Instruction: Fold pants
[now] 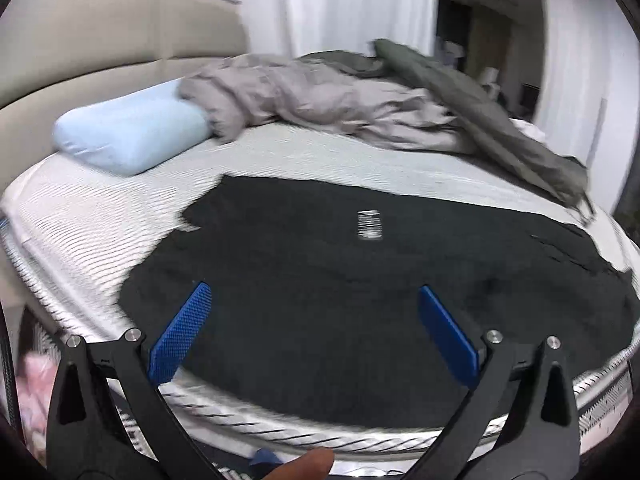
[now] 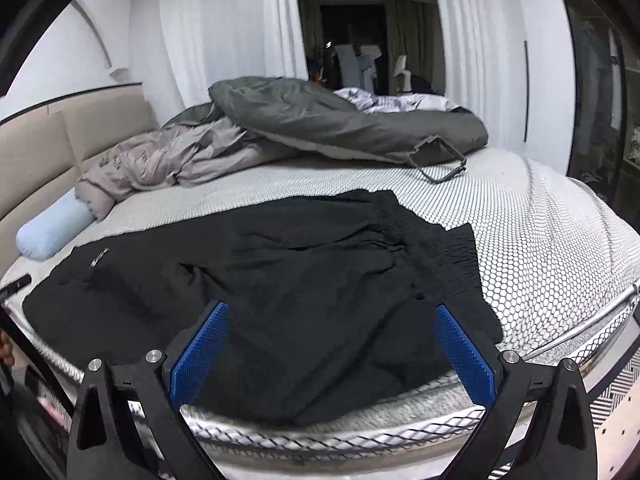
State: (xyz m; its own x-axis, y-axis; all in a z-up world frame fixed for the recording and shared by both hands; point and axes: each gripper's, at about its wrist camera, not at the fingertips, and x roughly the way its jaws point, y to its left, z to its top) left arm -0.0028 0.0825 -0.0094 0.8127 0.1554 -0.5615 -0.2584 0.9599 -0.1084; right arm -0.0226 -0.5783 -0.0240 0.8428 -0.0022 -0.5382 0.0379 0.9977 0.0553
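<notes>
Black pants (image 1: 360, 280) lie spread across the near side of the white mattress (image 1: 100, 216), with a small white label (image 1: 369, 224) on them. In the right wrist view the pants (image 2: 280, 280) show a wrinkled waistband (image 2: 452, 248) at the right. My left gripper (image 1: 314, 296) is open and empty, hovering over the pants' near edge. My right gripper (image 2: 332, 312) is open and empty, above the pants near the mattress edge.
A light blue pillow (image 1: 132, 132) lies at the left by the beige headboard (image 1: 100, 40). A crumpled grey duvet (image 1: 320, 100) and a dark green cover (image 2: 340, 124) lie along the far side. A thumb (image 1: 308, 466) shows at the bottom.
</notes>
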